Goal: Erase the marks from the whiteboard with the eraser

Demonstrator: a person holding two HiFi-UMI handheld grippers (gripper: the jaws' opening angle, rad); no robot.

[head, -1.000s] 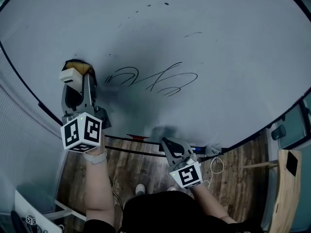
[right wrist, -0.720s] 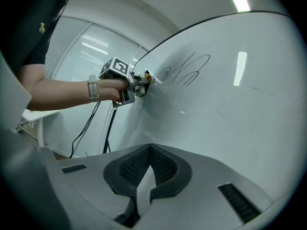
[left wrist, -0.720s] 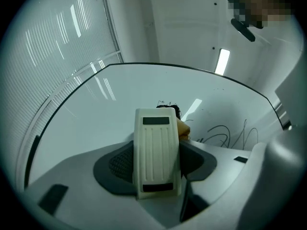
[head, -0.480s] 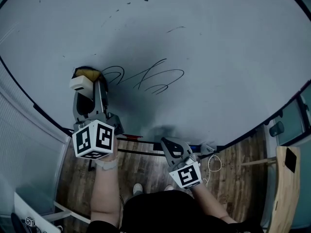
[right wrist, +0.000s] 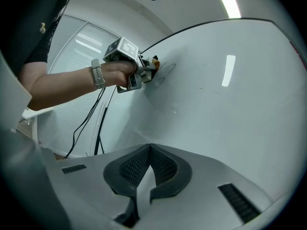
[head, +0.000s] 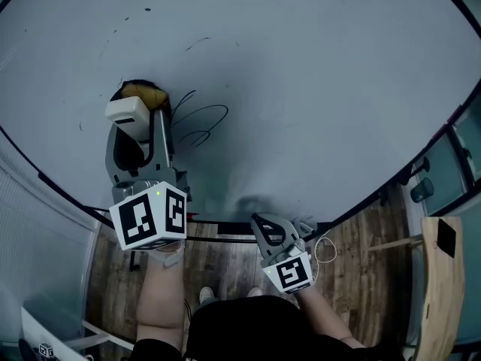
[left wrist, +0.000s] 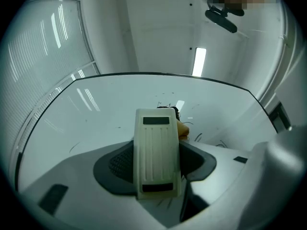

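The whiteboard (head: 316, 89) fills the head view. A thin black scribble (head: 201, 123) remains on it, right of my left gripper (head: 140, 105), with faint specks (head: 146, 10) higher up. The left gripper is shut on the eraser (head: 128, 111), a cream block with a tan and black pad (head: 144, 91) pressed to the board. In the left gripper view the eraser (left wrist: 156, 152) stands between the jaws, with marks (left wrist: 220, 143) to its right. My right gripper (head: 264, 222) hangs low by the board's bottom edge, shut and holding nothing (right wrist: 151, 148). It sees the left gripper (right wrist: 136, 71) at the scribble (right wrist: 166, 74).
A ledge (head: 225, 239) runs under the board's bottom edge. Below it are a wooden floor (head: 361, 254), loose white cable (head: 325, 247) and the person's shoe (head: 206, 296). A light wooden piece (head: 440, 277) stands at the right. Window blinds (right wrist: 81, 47) lie left of the board.
The left gripper has swept the eraser to the right over the scribble. The scribble's left loops are gone and only its right part shows. The right gripper has stayed put.
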